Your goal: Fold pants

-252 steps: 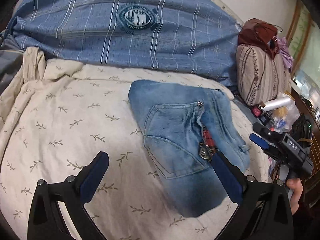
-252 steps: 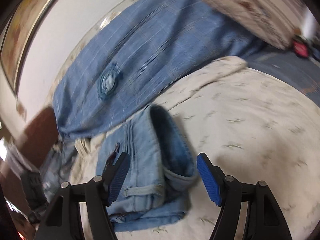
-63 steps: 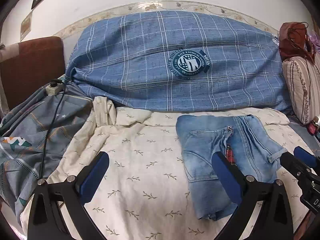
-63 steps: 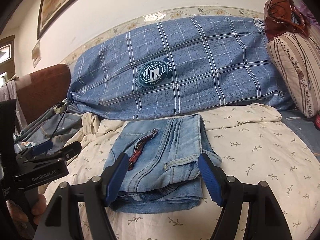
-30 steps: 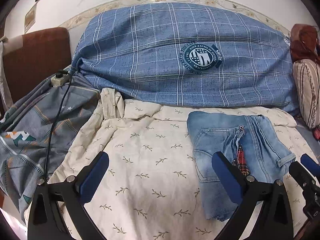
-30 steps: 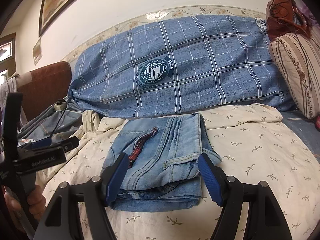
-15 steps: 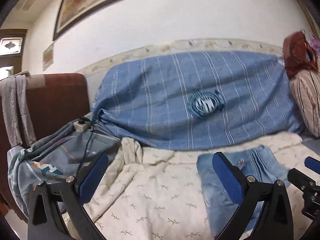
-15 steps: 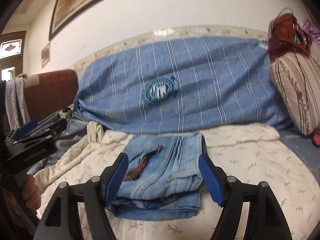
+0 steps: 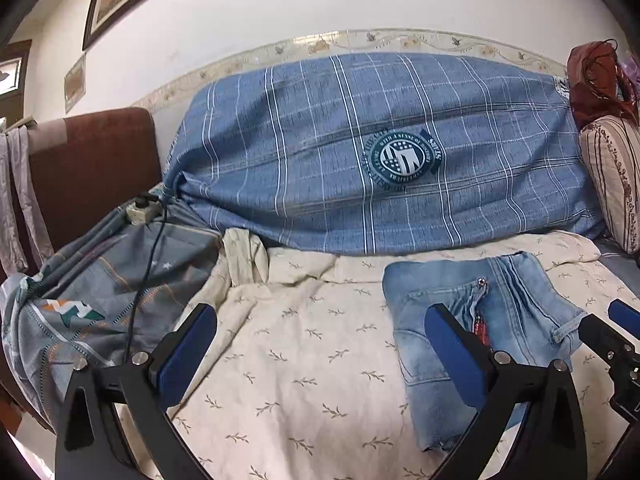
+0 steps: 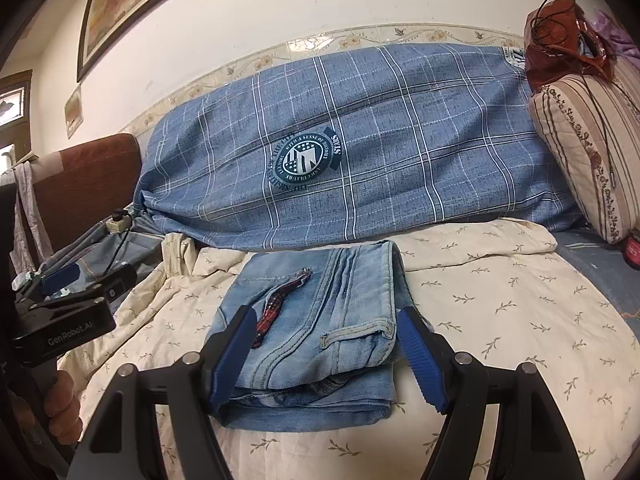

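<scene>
1. Right wrist view showed a bed covered by a cream leaf-print sheet (image 10: 500, 300), with a large blue plaid cushion (image 10: 380, 152) propped along the wall behind it.
2. A striped pillow (image 10: 588, 152) stood at the right end of the bed, and a grey patterned blanket (image 9: 100, 288) lay bunched at the left end.
3. The pants (image 10: 320, 332), light blue denim, lay folded into a compact stack on the sheet, just in front of the plaid cushion.
4. The right gripper (image 10: 326, 354) hovered low over the near edge of the stack, its jaws released and gripping nothing.
5. The left gripper (image 9: 320, 354) hung over bare sheet left of the pants, its jaws spread and empty.
6. A red plaid strip (image 10: 280, 304) lay on top of the denim.
</scene>
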The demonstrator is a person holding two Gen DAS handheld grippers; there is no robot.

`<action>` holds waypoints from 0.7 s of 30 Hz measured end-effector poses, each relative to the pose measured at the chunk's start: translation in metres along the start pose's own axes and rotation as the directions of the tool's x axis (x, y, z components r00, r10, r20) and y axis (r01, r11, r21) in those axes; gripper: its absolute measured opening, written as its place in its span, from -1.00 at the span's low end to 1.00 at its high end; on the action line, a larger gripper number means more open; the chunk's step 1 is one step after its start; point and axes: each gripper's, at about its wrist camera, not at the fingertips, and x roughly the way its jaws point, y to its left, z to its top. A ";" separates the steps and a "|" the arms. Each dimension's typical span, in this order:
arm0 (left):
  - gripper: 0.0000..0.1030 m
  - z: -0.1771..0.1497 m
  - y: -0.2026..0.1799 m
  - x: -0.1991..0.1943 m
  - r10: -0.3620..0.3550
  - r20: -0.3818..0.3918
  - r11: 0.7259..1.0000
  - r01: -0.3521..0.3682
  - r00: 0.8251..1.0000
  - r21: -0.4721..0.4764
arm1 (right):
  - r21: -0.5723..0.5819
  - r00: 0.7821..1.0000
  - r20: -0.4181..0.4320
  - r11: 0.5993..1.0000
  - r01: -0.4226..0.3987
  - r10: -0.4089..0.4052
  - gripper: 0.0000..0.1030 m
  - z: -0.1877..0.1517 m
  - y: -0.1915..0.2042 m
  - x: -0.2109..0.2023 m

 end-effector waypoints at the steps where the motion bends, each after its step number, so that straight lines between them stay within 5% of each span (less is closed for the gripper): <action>1: 1.00 0.000 0.000 0.002 -0.008 -0.011 1.000 0.008 1.000 -0.004 | -0.002 1.000 -0.006 1.000 0.001 -0.001 0.46 0.000 0.000 0.001; 21: 1.00 -0.002 0.002 0.017 -0.083 -0.106 0.996 0.080 0.991 -0.038 | -0.011 0.999 -0.034 1.000 0.003 -0.004 0.46 -0.002 0.000 0.006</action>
